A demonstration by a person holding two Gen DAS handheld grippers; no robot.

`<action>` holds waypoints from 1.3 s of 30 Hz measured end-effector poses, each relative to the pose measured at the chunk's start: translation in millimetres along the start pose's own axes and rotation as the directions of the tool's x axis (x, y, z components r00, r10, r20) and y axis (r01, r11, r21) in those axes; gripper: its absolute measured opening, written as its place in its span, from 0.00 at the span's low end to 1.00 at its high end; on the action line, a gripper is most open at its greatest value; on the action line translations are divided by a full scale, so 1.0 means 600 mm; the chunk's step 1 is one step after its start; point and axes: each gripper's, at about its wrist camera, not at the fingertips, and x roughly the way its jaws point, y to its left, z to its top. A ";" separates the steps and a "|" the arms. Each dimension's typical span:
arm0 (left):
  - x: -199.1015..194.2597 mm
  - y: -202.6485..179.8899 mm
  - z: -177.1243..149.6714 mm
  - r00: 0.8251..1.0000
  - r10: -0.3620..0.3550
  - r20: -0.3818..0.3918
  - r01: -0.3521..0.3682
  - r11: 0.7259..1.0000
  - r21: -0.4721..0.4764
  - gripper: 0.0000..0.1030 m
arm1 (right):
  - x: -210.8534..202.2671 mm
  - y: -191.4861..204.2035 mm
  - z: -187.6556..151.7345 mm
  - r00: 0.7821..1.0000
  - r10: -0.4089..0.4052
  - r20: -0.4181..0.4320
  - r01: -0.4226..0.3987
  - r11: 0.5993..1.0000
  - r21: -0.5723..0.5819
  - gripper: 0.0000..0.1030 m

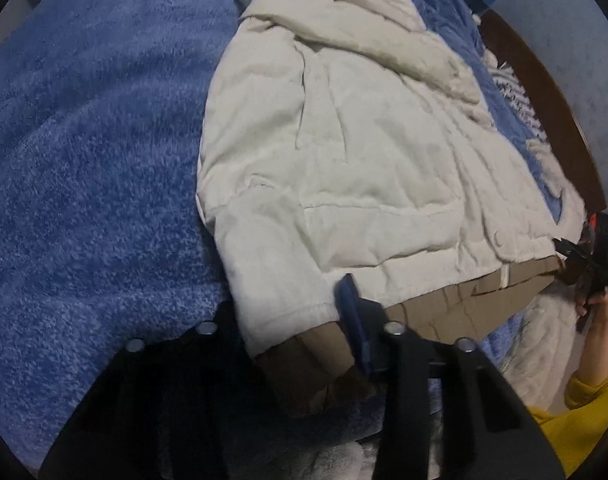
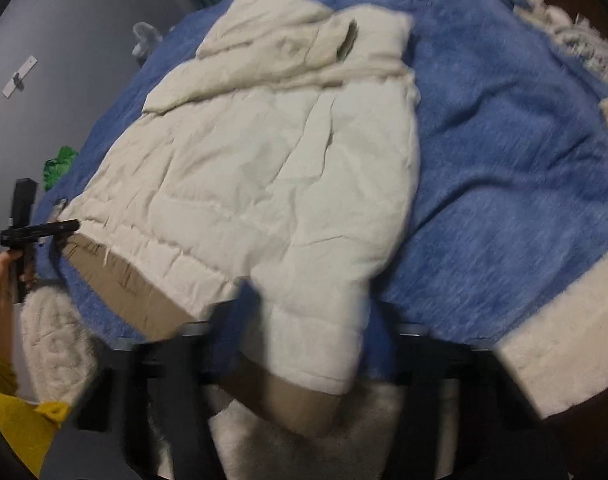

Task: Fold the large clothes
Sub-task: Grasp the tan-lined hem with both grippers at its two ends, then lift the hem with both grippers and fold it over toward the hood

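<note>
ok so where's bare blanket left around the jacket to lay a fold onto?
Widest bare patch: blue blanket off the cream jacket's side away from the wooden bed frame. Only a thin strip remains between the jacket and the fringed blanket edge on the frame side. Crowded along the tan hem, where both grippers work.

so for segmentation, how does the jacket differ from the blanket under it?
Colour: the jacket is cream with a tan hem band; the blanket is blue with a white fringe. Surface: the jacket is smooth and quilted; the blanket is fuzzy pile. Pose: the jacket lies on top, a sleeve folded across it; the blanket is spread beneath. Both are soft fabric, lying flat.
</note>
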 end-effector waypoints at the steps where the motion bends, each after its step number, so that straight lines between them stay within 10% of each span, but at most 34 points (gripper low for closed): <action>1: -0.007 -0.003 0.000 1.000 0.002 0.017 -0.002 1.000 0.011 0.28 | -0.011 0.003 0.002 0.999 -0.018 0.035 0.018 1.000 -0.019 0.14; 12: -0.113 -0.040 0.066 0.976 -0.074 0.203 0.056 0.994 0.091 0.12 | -0.096 0.025 0.085 0.965 -0.004 0.263 0.021 0.998 -0.059 0.09; 25: -0.155 -0.051 0.310 0.901 -0.026 0.432 0.014 0.999 0.032 0.10 | -0.062 -0.016 0.326 0.854 -0.071 0.515 -0.017 0.986 0.165 0.09; 39: 0.010 -0.011 0.575 0.901 0.132 0.412 -0.128 0.991 -0.037 0.14 | 0.135 -0.102 0.526 0.882 -0.198 0.429 0.060 0.948 0.313 0.11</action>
